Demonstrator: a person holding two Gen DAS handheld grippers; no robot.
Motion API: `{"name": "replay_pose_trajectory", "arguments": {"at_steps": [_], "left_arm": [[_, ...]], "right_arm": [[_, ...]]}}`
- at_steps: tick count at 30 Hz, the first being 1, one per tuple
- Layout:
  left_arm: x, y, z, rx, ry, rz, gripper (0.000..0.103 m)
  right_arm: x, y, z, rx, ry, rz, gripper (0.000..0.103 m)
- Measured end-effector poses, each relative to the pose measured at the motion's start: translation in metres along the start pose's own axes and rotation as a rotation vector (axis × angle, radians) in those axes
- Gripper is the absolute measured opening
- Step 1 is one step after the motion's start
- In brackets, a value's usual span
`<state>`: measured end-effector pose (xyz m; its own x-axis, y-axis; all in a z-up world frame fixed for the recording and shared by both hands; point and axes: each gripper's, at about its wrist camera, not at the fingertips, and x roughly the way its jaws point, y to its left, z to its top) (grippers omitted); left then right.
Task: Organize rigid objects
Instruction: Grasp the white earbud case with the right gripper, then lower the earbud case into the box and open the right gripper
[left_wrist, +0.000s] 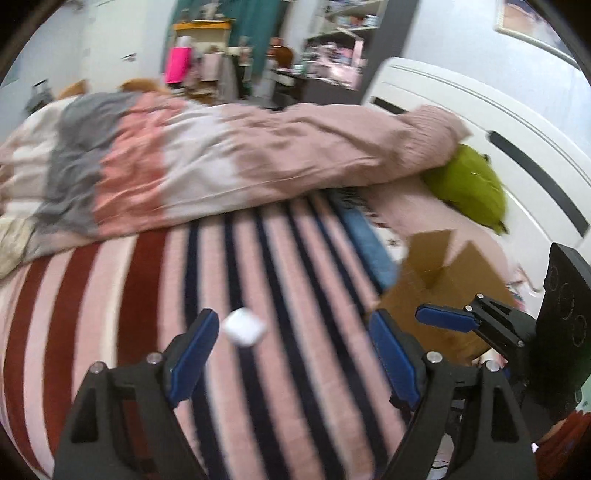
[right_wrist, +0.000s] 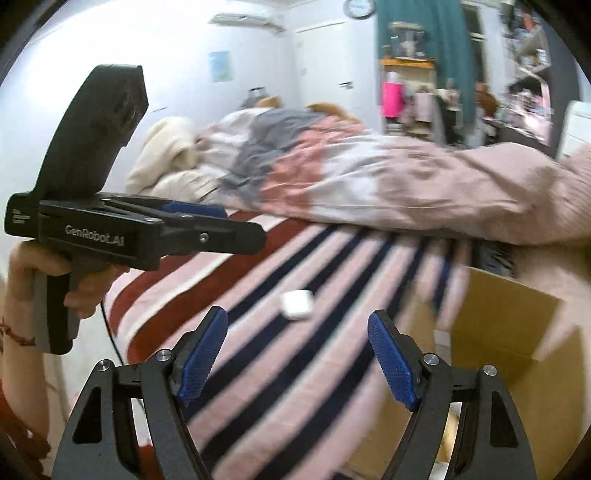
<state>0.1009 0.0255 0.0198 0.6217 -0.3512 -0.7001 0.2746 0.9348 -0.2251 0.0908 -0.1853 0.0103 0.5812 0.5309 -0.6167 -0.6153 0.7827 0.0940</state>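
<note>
bed: striped blanket (left_wrist: 280, 295) covers most of both views, pink with dark red and navy stripes; blurry in both
duvet: rumpled pink/grey/white duvet (left_wrist: 207, 162) heaped along far side of the blanket, runs left to right across both views
headboard: white headboard (left_wrist: 498, 122) at right in the left wrist view
cardboard box: open brown box (right_wrist: 517, 332) at right edge of the striped blanket, flaps up; contents too blurred to tell
green cushion: green cushion (left_wrist: 469, 184) tucked under the right end of the duvet, against the headboard
left gripper: left gripper (left_wrist: 291, 332) wide apart, nothing between the blue pads, above the blanket; in the right wrist view it sits upper left, held by a bare hand (right_wrist: 44, 273); its jaws can't be read from that side angle
right gripper: right gripper (right_wrist: 297, 332) spread apart, nothing held, above the blanket with the box just to its right; left wrist view shows one of its blue fingers over the box
white case: small white rounded case (left_wrist: 244, 326), lies loose on the striped blanket, not touching either gripper; in the left wrist view it sits just inside the left finger of the left gripper, nearer that finger than the right one; in the right wrist view (right_wrist: 296, 304) it is just ahead of the right gripper, between the finger lines, left of the box and apart from it
</note>
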Motion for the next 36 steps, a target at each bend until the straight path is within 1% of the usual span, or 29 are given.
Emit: {"name": "replay_pose_trajectory", "arguments": {"at_steps": [3,5,6,8,11,13,16,18,19,20,21,24,26,30,31,33,36], "left_arm": [[0.007,0.036,-0.024,-0.05,0.022,0.025,0.081],[0.017,0.059,-0.041,-0.082,0.046,0.035,0.081],[0.022,0.067,-0.048,-0.094,0.056,0.039,0.081],[0.033,0.082,-0.062,-0.116,0.077,0.044,0.081],[0.053,0.105,-0.08,-0.164,0.113,0.02,0.081],[0.064,0.114,-0.088,-0.186,0.135,0.032,0.081],[0.073,0.121,-0.095,-0.202,0.156,0.038,0.081],[0.078,0.123,-0.098,-0.214,0.164,0.038,0.081],[0.079,0.124,-0.097,-0.217,0.164,0.037,0.081],[0.079,0.122,-0.096,-0.219,0.161,0.031,0.081],[0.078,0.119,-0.096,-0.219,0.158,0.025,0.081],[0.071,0.103,-0.088,-0.202,0.14,-0.005,0.081],[0.064,0.089,-0.083,-0.183,0.127,-0.024,0.081],[0.05,0.055,-0.067,-0.153,0.097,-0.091,0.081],[0.046,0.047,-0.063,-0.151,0.089,-0.116,0.081],[0.04,0.031,-0.056,-0.146,0.076,-0.153,0.081],[0.029,0.004,-0.047,-0.111,0.066,-0.225,0.081]], "right_arm": [[0.043,0.023,0.001,-0.009,0.064,0.054,0.076],[0.079,0.028,-0.003,0.007,0.129,0.082,0.076],[0.097,0.029,-0.006,0.017,0.16,0.079,0.076],[0.129,0.024,-0.011,0.037,0.205,0.047,0.076],[0.171,0.011,-0.018,0.053,0.235,-0.027,0.076],[0.202,-0.002,-0.02,0.042,0.254,-0.068,0.076],[0.232,-0.013,-0.021,0.015,0.265,-0.094,0.076],[0.24,-0.014,-0.023,0.003,0.269,-0.093,0.076],[0.24,-0.013,-0.023,0.0,0.265,-0.095,0.071],[0.239,-0.012,-0.022,-0.006,0.257,-0.094,0.051],[0.237,-0.01,-0.022,-0.017,0.255,-0.086,0.039],[0.225,-0.003,-0.023,-0.065,0.257,-0.097,0.039],[0.21,0.003,-0.024,-0.068,0.243,-0.078,0.039],[0.157,0.024,-0.021,-0.084,0.165,-0.016,0.039],[0.136,0.032,-0.02,-0.104,0.139,0.0,0.039],[0.114,0.041,-0.019,-0.128,0.12,0.001,0.039],[0.078,0.045,-0.019,-0.127,0.085,0.018,0.039]]}}
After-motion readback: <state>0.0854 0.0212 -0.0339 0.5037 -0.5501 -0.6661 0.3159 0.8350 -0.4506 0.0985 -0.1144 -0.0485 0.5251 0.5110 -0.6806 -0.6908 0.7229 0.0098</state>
